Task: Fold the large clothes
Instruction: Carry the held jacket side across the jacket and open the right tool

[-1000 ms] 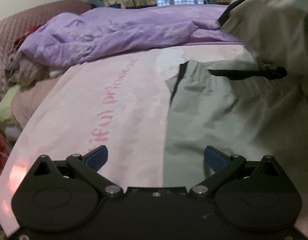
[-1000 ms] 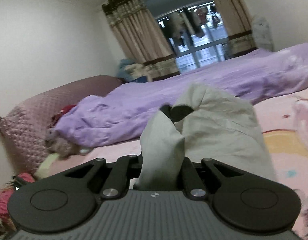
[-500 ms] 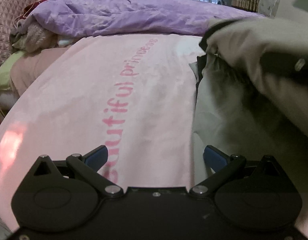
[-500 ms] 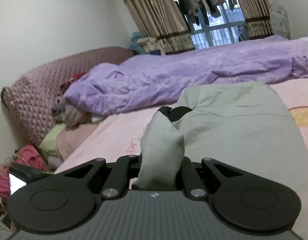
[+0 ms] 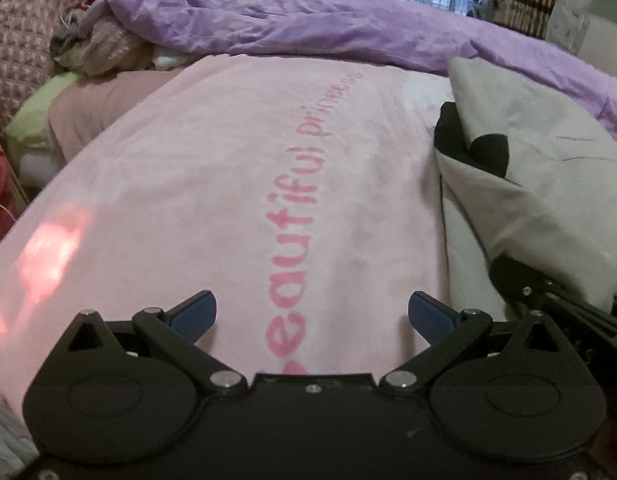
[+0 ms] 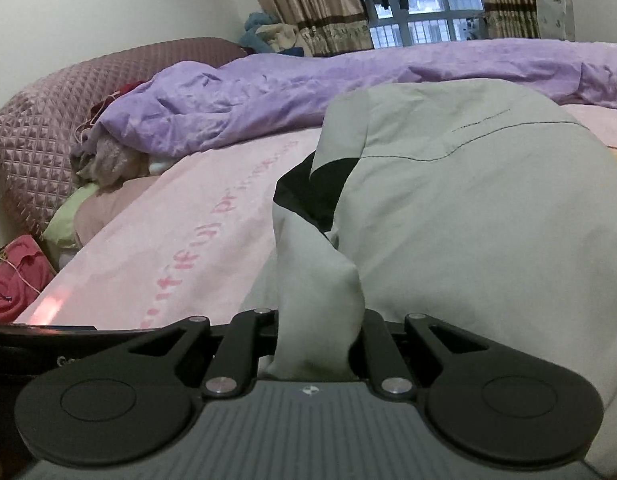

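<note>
Right tool (image 6: 318, 336) clenching a bunched corner of the grey garment (image 6: 468, 208), cloth wadded thick between the fingers, black lining showing just above the wad. Garment lying doubled over on the pink blanket (image 5: 212, 184) of the bed, to the right of the pink lettering (image 5: 304, 216) as seen from the left wrist. Left tool (image 5: 311, 314) spread wide, gripping nothing, hovering over the lettering, just beside the garment edge (image 5: 460, 220). Risks, as judgement: wad slipping out on release and springing the fold open; top layer landing skewed against the lower layer, only one corner being guided; lining edge rolling outward into a lump; left tool pinching blanket along with garment if closing this near the lettering. Purple duvet (image 5: 348, 28) beyond the lettering, well apart, not interfering.
</note>
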`<state>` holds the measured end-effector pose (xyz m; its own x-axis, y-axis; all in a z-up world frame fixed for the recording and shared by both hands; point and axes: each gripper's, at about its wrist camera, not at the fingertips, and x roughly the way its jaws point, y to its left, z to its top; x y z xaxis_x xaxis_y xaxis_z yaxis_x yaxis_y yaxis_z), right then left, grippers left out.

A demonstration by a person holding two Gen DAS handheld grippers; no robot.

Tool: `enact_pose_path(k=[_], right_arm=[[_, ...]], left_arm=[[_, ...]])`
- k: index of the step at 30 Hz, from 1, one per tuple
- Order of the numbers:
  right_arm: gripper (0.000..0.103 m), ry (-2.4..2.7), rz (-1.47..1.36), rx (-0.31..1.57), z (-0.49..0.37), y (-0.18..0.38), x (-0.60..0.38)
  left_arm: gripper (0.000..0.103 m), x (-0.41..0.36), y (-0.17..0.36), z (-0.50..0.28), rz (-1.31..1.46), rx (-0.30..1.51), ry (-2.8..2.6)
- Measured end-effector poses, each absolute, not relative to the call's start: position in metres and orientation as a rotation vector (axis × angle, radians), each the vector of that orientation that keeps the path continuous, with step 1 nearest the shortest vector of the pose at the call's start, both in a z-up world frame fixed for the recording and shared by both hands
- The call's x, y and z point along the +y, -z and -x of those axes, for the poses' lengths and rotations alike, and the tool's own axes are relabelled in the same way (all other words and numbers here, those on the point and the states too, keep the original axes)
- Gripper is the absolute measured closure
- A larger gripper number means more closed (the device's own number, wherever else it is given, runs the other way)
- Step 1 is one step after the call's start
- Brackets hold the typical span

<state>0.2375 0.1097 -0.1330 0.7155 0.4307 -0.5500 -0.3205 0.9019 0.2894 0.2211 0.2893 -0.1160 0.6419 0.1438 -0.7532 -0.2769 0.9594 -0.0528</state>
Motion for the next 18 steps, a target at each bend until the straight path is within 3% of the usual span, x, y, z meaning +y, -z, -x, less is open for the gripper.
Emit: enact_pose_path(k=[8, 11, 13, 16, 17, 18], right_arm=[[0.09, -0.431, -0.203, 0.664, -0.24, 0.132, 0.108], [0.07, -0.469, -0.215, 0.698, -0.239, 0.123, 0.105], [0.044, -0.534, -0.197, 0.756, -0.238, 0.107, 0.104], [0.045, -0.629, -0.249, 0.698, -0.222, 0.071, 0.082], [0.05, -0.631, -0.261, 0.635, -0.214, 0.057, 0.069], [0.067, -0.609, -0.261, 0.589, -0.208, 0.047, 0.057]], left_arm=[[0.0, 0.282, 0.119, -0.206, 0.163, 0.858, -0.279], [0.0, 0.272, 0.117, -0.194, 0.162, 0.862, -0.254], [0.0, 0.264, 0.115, -0.188, 0.15, 0.859, -0.256], [0.0, 0.254, 0.103, -0.177, 0.158, 0.838, -0.253], [0.0, 0.252, 0.097, -0.174, 0.161, 0.824, -0.249], [0.0, 0.249, 0.09, -0.17, 0.163, 0.804, -0.245]])
